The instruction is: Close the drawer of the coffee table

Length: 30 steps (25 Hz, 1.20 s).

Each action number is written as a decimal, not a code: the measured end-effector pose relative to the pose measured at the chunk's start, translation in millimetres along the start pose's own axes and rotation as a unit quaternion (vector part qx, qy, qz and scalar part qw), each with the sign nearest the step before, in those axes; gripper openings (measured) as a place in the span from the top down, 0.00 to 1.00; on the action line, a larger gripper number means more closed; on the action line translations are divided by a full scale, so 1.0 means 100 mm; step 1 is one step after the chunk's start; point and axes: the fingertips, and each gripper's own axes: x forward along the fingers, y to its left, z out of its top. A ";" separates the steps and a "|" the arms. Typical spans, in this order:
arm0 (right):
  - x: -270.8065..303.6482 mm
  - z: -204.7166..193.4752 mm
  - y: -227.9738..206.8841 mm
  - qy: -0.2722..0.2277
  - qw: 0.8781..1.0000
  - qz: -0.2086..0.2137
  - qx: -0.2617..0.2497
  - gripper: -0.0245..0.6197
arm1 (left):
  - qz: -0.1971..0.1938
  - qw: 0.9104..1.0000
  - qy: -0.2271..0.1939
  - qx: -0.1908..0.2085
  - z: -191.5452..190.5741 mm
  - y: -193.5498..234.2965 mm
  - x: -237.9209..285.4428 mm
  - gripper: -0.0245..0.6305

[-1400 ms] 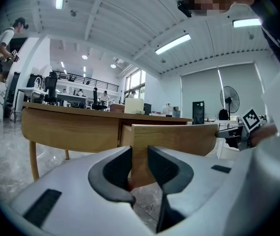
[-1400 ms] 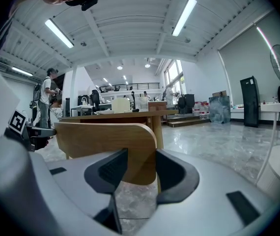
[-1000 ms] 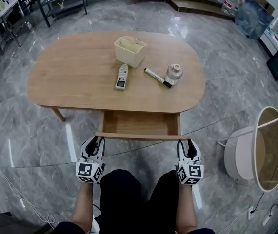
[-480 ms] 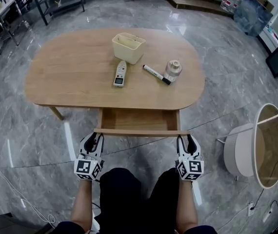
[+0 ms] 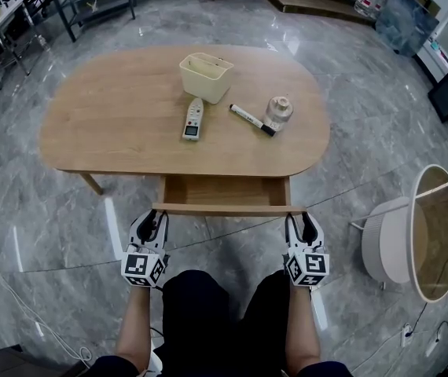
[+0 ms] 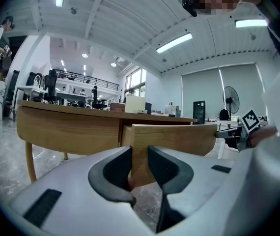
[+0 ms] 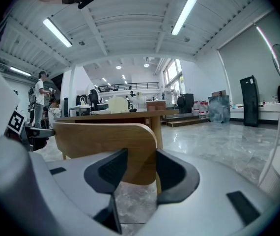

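Note:
The oval wooden coffee table (image 5: 122, 124) has its drawer (image 5: 224, 192) pulled partly out toward me. Its wooden front panel (image 5: 224, 209) fills the middle of the left gripper view (image 6: 174, 139) and the right gripper view (image 7: 105, 141). My left gripper (image 5: 152, 220) stands open at the panel's left end, fingertips right at the wood (image 6: 139, 154). My right gripper (image 5: 302, 221) is open at the panel's right end, with the rounded corner showing between its pads (image 7: 141, 156). Nothing is clamped in either one.
On the tabletop stand a cream bin (image 5: 206, 77), a remote-like device (image 5: 193, 120), a marker (image 5: 252, 121) and a small jar (image 5: 279, 113). A round white side table (image 5: 413, 242) stands on the grey marble floor to the right. The person's knees are just behind the grippers.
The drawer front has slid a little toward the table, so slightly less of the drawer shows. Both grippers followed it forward and stayed open.

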 end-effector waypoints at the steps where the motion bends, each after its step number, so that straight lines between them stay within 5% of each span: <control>1: 0.01 0.01 0.00 -0.001 1.000 0.000 -0.001 0.66 | 0.001 1.000 0.000 0.000 0.01 0.01 0.01 0.78; 30: 0.14 0.04 -0.03 -0.005 1.000 0.002 0.001 0.66 | 0.001 1.000 -0.001 0.004 0.04 0.05 0.14 0.78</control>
